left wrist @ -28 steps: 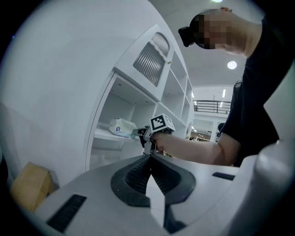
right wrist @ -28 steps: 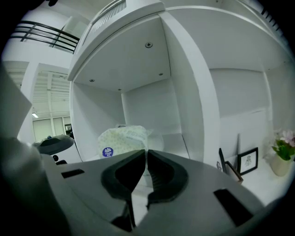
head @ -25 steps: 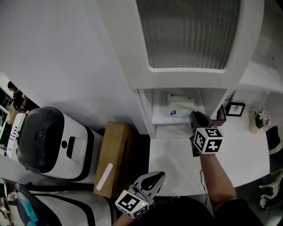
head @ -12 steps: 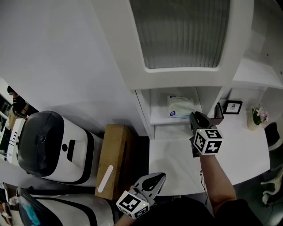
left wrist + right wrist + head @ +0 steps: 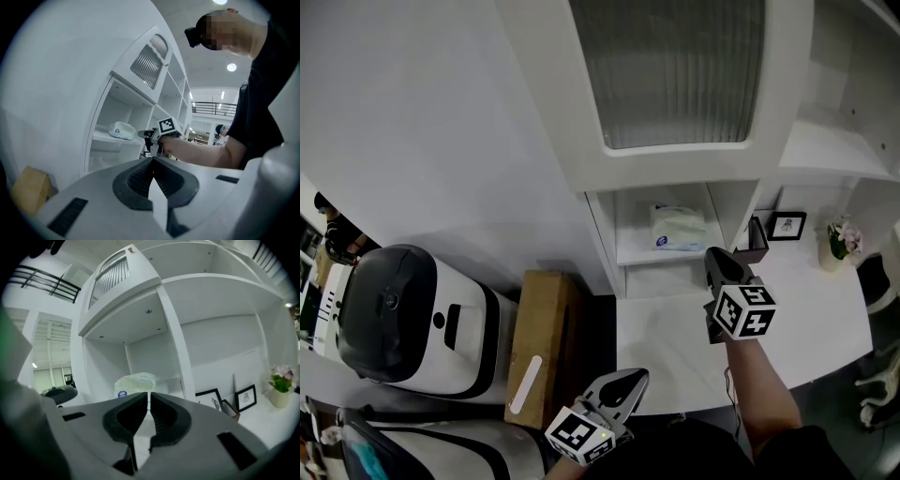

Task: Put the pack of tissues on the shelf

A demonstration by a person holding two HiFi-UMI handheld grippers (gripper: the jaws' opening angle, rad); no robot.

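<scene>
The pack of tissues, white with a blue round mark, lies on the small shelf inside the white cabinet's open cubby. From the right gripper view the pack rests just beyond the jaws, and the left gripper view shows it on the same board. My right gripper hovers over the counter a little in front and to the right of the cubby, shut and holding nothing. My left gripper hangs low near the counter's front edge, shut and empty.
Two framed pictures and a small flower pot stand on the white counter right of the cubby. A ribbed cabinet door projects above. A cardboard box and a white-and-black machine stand on the left.
My right gripper has drawn back from the cubby toward me, apart from the tissue pack, which stays on the shelf. The left gripper has hardly moved.
</scene>
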